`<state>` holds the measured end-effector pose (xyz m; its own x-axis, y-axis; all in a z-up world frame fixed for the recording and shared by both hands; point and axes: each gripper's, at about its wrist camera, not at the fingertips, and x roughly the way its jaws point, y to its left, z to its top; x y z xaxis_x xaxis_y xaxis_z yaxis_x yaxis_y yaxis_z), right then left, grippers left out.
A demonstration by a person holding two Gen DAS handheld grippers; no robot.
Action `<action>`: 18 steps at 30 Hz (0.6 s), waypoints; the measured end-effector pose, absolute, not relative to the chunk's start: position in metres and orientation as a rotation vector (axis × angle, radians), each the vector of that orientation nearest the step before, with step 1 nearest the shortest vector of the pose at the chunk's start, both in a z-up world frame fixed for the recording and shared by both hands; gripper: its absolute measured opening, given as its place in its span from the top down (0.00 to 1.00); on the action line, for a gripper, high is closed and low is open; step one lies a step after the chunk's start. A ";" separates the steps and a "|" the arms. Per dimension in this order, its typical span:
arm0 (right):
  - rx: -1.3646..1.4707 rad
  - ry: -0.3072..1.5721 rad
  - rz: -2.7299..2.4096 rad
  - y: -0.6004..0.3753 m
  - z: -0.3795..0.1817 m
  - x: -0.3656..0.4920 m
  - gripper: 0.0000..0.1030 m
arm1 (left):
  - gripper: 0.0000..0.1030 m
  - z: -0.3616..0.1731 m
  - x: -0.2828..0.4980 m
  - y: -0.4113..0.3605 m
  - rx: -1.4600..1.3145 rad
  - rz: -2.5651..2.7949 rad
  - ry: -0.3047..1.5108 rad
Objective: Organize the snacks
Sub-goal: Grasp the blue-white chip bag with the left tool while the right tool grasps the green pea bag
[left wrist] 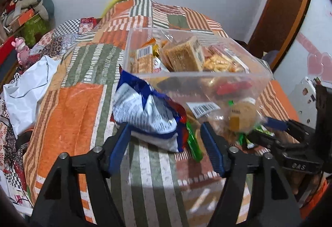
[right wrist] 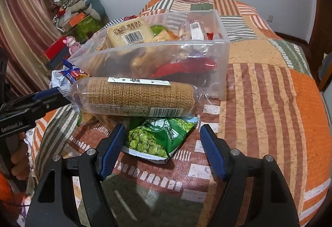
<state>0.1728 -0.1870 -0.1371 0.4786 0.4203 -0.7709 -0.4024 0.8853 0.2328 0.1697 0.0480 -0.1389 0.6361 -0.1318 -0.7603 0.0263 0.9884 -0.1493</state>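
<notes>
Both tongs released, nothing between the pads.

Right tongs (right wrist: 162, 139) hover over the green foil pouch of broad beans (right wrist: 159, 136), flat on the patchwork bedspread (right wrist: 269, 102) near the bed's front edge. Pouch looks light, crinkly and slippery; the contents would crush under a hard pinch. Best taken across its puffed middle or by a sealed end seam.

Just behind it, partly lying on it: the clear-wrapped roll of round brown biscuits (right wrist: 137, 96). Stiff as a stack but brittle; grip across the mid-length, not the loose twisted ends.

Left tongs (left wrist: 166, 135) straddle the near end of the blue-and-white crinkled snack bag (left wrist: 145, 114), pads apart from it. Soft and air-filled, so it'll deform; pinch the top seam.

Farthest back, touching the bag: the clear plastic bin (left wrist: 207, 76), already loaded with packets.
</notes>
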 end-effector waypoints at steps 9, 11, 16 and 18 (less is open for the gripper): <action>-0.059 0.937 0.470 -0.203 -0.134 0.160 0.33 | 0.30 -0.148 0.187 0.055 -0.114 0.023 0.885; -0.057 0.939 0.459 -0.210 -0.133 0.158 0.34 | 0.30 -0.150 0.185 0.057 -0.097 0.044 0.881; -0.032 0.949 0.481 -0.216 -0.131 0.160 0.35 | 0.28 -0.159 0.177 0.067 -0.107 0.047 0.885; -0.043 0.952 0.501 -0.210 -0.132 0.162 0.35 | 0.26 -0.161 0.178 0.070 -0.116 0.040 0.892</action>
